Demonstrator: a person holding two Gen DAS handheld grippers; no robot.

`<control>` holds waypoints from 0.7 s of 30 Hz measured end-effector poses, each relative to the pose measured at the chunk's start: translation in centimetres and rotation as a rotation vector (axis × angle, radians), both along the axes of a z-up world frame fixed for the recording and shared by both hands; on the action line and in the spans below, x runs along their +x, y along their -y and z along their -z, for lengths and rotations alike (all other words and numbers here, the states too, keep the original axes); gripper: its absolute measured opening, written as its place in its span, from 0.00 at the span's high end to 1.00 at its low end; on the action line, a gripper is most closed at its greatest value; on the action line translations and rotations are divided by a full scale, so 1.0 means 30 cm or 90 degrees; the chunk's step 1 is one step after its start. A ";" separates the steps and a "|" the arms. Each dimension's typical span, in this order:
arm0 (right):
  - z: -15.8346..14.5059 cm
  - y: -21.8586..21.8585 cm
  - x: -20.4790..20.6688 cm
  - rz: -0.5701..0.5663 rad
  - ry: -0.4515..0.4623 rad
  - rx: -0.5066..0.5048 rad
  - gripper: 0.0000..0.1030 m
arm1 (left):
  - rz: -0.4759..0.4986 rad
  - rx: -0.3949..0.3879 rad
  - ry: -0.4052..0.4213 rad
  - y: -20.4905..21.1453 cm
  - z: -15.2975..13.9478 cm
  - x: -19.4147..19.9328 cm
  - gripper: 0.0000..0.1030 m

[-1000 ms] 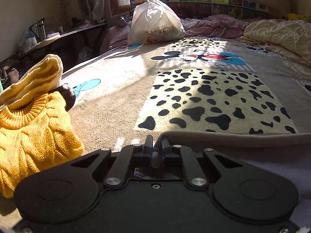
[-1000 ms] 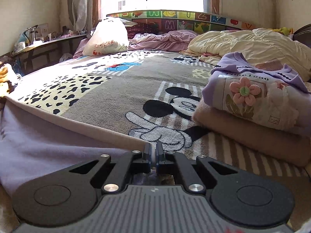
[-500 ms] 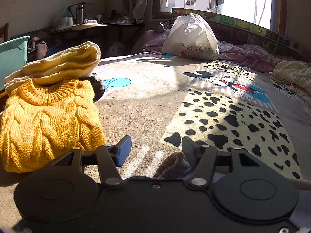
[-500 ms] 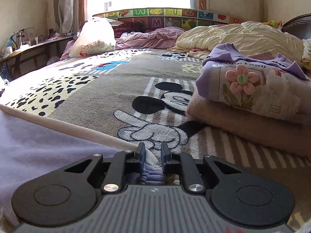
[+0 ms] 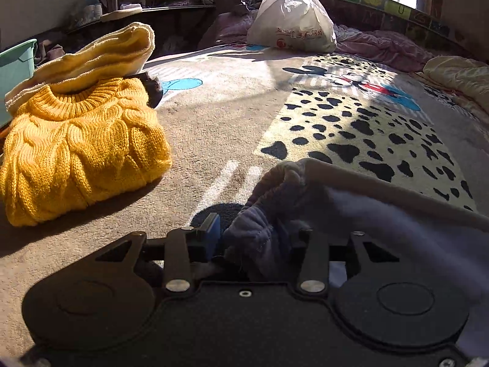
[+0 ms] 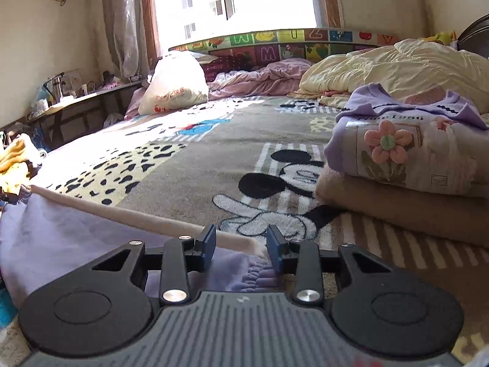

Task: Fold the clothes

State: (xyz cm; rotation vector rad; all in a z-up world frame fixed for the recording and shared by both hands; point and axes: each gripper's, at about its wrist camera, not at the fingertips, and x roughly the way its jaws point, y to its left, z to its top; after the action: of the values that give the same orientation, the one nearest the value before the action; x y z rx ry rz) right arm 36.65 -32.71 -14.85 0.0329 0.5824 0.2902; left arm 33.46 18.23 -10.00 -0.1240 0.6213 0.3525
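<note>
Letting go on both sides: the left gripper (image 5: 253, 235) has its jaws apart, lately closing a touch, around the bunched corner of the lilac garment (image 5: 382, 223). The right gripper (image 6: 241, 246), jaws just opening, straddles the garment's other gathered corner without pinching. Risk: a pad could snag the cloth on withdrawal and drag the fold askew. Long axis runs gripper to gripper, folded edge facing the plastic bag (image 5: 292, 20) beyond.
</note>
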 end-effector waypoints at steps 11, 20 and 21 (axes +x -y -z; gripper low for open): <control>-0.011 0.101 -0.002 0.077 0.003 0.079 0.63 | 0.170 0.061 -0.020 0.165 0.053 0.079 0.43; -0.123 0.002 -0.106 -0.065 0.071 0.034 0.61 | 0.235 0.044 0.045 0.263 -0.002 0.035 0.43; -0.113 -0.036 -0.124 -0.105 0.059 0.007 0.61 | 0.247 0.050 0.021 0.282 0.019 0.045 0.43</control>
State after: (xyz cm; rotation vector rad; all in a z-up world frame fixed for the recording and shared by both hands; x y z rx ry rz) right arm 32.94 -31.62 -11.45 -0.0183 0.4918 0.4531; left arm 34.80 9.77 -10.55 0.0666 0.5839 -0.0005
